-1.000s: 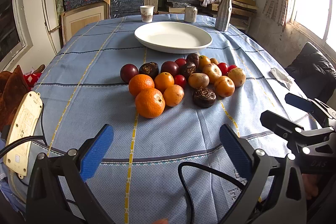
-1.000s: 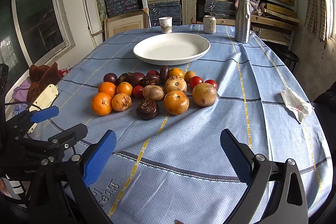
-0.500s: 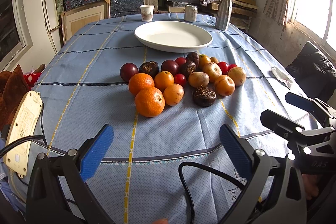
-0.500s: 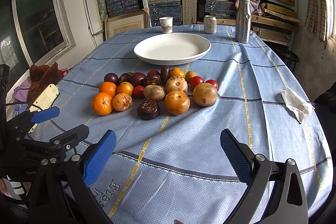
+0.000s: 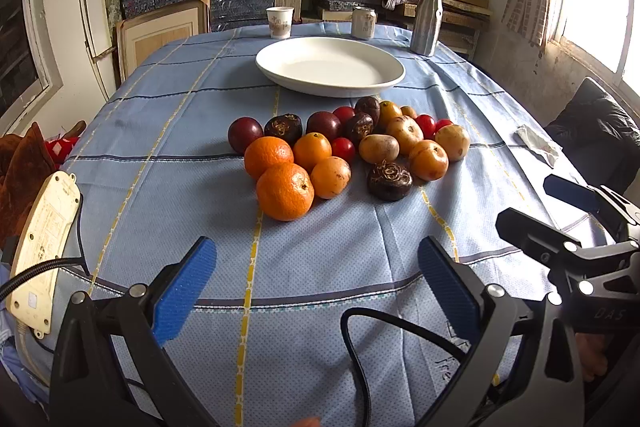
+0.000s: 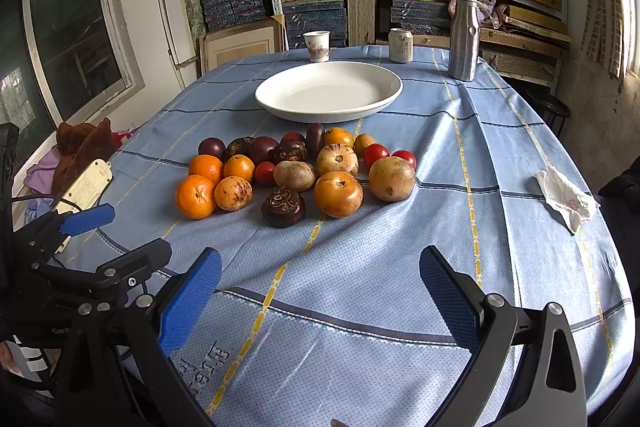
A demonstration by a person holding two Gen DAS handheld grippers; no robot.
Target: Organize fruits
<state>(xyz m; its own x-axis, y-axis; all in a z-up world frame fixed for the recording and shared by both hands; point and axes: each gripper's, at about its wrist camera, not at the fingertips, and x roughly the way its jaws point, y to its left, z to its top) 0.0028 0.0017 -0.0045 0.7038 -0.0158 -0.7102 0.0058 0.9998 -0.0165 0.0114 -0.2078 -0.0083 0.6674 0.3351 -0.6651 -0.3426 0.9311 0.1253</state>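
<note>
**Fruit pile dead ahead of both tongs, nothing picked up**

Fruit pile [image 5: 344,151] sits mid-table on the blue tablecloth [image 5: 180,155], just short of the white plate [image 5: 330,65]. Plate is bare, so my read is the sort hasn't started.

Key geometry: pile lies straight ahead of both tools, well apart from the tips, with its long axis running left-right across both views. Plate is directly behind it, so any carry is forward and over the pile.

- Left tongs [image 5: 316,279]: nearest item is the big orange [image 5: 285,191] at the pile's front left, almost centred between the blue pads. Likely first pick for this side.
- Right tongs [image 6: 320,287]: closest are the dark wrinkled fruit [image 6: 283,207] and the orange-brown round one [image 6: 338,194], slightly left of its centreline.

Both tongs: spread wide, holding nothing, touching nothing, hovering over the near edge of the cloth. The gap looks wider than any single fruit.

Watch: fruits are packed touching each other, so closing on one may nudge its neighbours and set them rolling. A black cable [image 5: 360,347] loops under the left tool.
</note>
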